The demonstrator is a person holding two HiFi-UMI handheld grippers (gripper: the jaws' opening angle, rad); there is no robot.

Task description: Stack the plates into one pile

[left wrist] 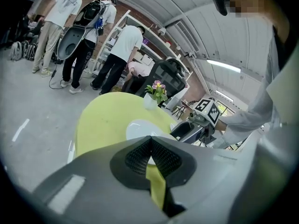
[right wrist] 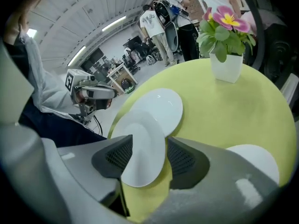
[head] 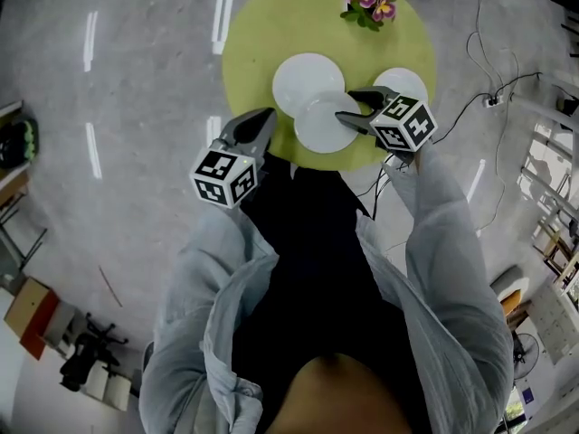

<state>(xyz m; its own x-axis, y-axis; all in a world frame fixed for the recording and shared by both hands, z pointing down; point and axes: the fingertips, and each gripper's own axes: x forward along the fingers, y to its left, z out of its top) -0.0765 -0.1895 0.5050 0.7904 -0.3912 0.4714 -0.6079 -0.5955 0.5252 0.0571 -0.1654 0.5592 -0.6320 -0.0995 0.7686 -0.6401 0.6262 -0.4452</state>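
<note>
Right gripper view: the right gripper (right wrist: 149, 155) is part-open astride the rim of the near plate (right wrist: 142, 139), nothing pinched. The rim is best seated deep between the pads before lifting.

Head view: that plate is seen face up by the table's (head: 253, 52) near edge. It is round, without a long axis, and overlaps the larger plate (head: 303, 78).

Left gripper view: the left gripper (left wrist: 151, 146) is clenched empty.

Bright even light, fisheye-warped edges

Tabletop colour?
Yellow-green, plain with no pattern; the round tabletop shows best in the head view.
</note>
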